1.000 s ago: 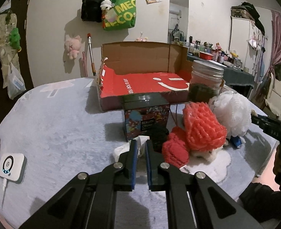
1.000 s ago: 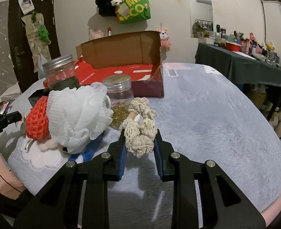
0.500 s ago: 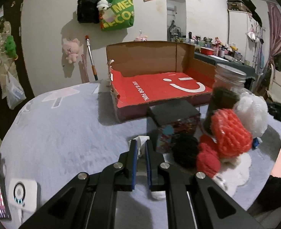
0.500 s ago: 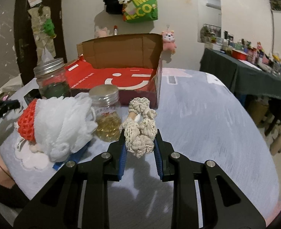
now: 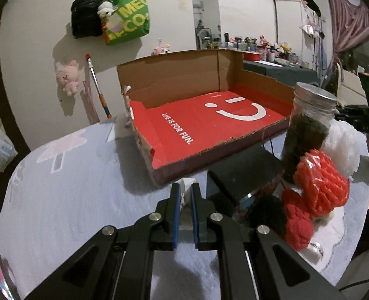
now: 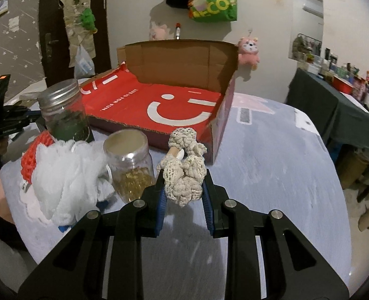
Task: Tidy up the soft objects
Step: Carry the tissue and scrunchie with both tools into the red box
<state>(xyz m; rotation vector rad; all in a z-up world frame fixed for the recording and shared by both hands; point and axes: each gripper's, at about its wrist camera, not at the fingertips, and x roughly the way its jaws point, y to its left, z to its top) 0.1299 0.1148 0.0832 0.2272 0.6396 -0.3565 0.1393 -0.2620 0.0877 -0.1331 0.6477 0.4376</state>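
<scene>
An open cardboard box with a red inside (image 5: 204, 127) stands on the grey table; it also shows in the right wrist view (image 6: 159, 105). My left gripper (image 5: 184, 192) is shut on a small white soft piece (image 5: 185, 185), held just short of the box's near wall. My right gripper (image 6: 183, 177) is shut on a cream crocheted item (image 6: 184, 172), held above the table near the box's front corner. A red knitted item (image 5: 319, 182), a darker red one (image 5: 297, 222) and a white mesh puff (image 6: 66, 175) lie beside the box.
A dark printed tin (image 5: 244, 175) and a jar with dark contents (image 5: 307, 127) stand between my left gripper and the soft pile. A jar with yellow contents (image 6: 129, 160) stands left of my right gripper. A dark table with clutter (image 6: 334, 100) stands at the right.
Both grippers have risen and moved towards the box, each keeping its item. The box now looks nearer and lower in both views.
</scene>
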